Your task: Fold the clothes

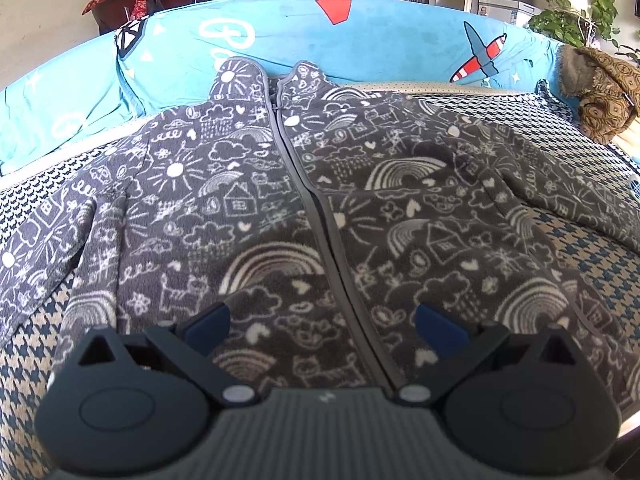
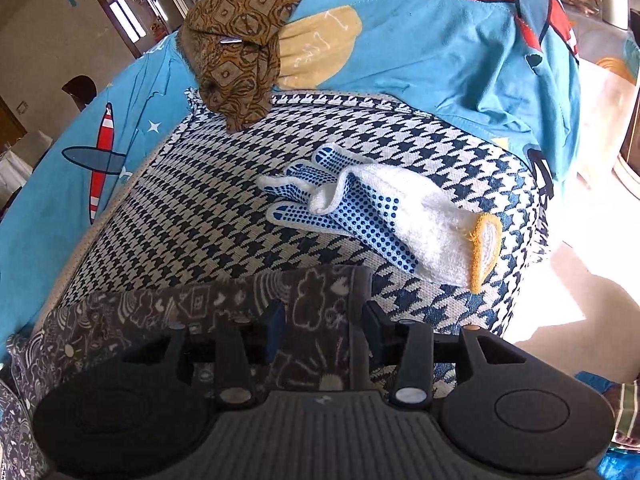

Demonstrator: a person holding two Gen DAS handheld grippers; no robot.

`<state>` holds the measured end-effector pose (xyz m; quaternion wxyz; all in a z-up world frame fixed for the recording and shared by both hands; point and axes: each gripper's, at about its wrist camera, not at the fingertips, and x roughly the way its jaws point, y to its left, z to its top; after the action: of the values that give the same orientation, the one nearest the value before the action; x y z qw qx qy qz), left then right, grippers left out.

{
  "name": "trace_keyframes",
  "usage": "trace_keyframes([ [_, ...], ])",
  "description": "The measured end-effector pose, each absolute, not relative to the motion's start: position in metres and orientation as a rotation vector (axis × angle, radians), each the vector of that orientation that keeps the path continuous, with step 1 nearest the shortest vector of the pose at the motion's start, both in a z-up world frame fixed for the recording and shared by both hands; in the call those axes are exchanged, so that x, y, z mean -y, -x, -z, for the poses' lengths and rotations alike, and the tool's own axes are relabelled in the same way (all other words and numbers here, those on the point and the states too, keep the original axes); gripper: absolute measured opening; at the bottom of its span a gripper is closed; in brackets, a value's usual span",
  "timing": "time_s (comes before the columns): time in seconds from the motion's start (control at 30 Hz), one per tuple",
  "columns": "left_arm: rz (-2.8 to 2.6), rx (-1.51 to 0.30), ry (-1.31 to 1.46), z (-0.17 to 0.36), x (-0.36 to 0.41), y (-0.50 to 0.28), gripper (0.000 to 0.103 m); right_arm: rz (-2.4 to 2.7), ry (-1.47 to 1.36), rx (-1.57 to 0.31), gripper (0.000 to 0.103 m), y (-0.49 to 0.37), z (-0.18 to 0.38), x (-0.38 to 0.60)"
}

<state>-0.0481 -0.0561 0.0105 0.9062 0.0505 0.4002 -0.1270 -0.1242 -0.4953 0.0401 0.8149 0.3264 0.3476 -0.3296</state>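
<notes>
1. The grey doodle-print fleece jacket point(image 1: 304, 216) lies front up on the houndstooth sofa cover point(image 1: 592, 264), zipped, collar at the far side by the blue sheet point(image 1: 360, 44) over the backrest.

2. From the left wrist view the body looks flat and spread. Both sleeves run outward, left and right; neither is turned in over the chest. No fold shows anywhere, so I judge the folding proper has not begun and only the laying-out is done.

3. The left gripper point(image 1: 322, 322) hangs above the near part of the jacket, close to the zip, with its jaws wide apart and nothing between them.

4. The right gripper point(image 2: 324, 326) is at the right sleeve end point(image 2: 316, 300), which lies on the cover. Its jaws stand partly open, one each side of the cuff; the fabric sits between them, but the pads do not appear to press on it, so I read the sleeve as not gripped.

5. Beyond the cuff, to the far right, lies a white work glove with blue dots point(image 2: 372, 208); a brown patterned garment point(image 2: 240, 48) is heaped at the far edge against the sheet. Neither touches the jacket.

6. What is left, by my judgement: bring each sleeve in across the body, then fold the body over itself. That is nearly the whole task.
</notes>
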Motion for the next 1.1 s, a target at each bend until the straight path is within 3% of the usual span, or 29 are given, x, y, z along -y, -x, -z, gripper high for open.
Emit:
trace_keyframes([
  [0.37,0.263,-0.830,-0.104,-0.010,0.057,0.048,0.103,0.726,-0.651,-0.813,0.060,0.104,-0.030,0.485],
  [0.5,0.263,-0.833,-0.103,-0.009,0.058,0.047,0.103,0.724,-0.584,-0.833,0.060,0.095,-0.028,0.476],
  [0.63,0.264,-0.836,-0.106,-0.008,0.060,0.047,0.103,0.717,-0.545,-0.835,0.047,0.092,-0.028,0.470],
  [0.7,0.264,-0.837,-0.107,-0.007,0.060,0.047,0.103,0.707,-0.533,-0.829,0.035,0.090,-0.028,0.468],
  [0.77,0.263,-0.839,-0.106,-0.007,0.060,0.047,0.103,0.686,-0.536,-0.821,0.016,0.088,-0.029,0.465],
  [1.1,0.261,-0.830,-0.068,-0.013,0.055,0.044,0.103,0.632,-0.550,-0.771,0.012,0.076,-0.031,0.453],
])
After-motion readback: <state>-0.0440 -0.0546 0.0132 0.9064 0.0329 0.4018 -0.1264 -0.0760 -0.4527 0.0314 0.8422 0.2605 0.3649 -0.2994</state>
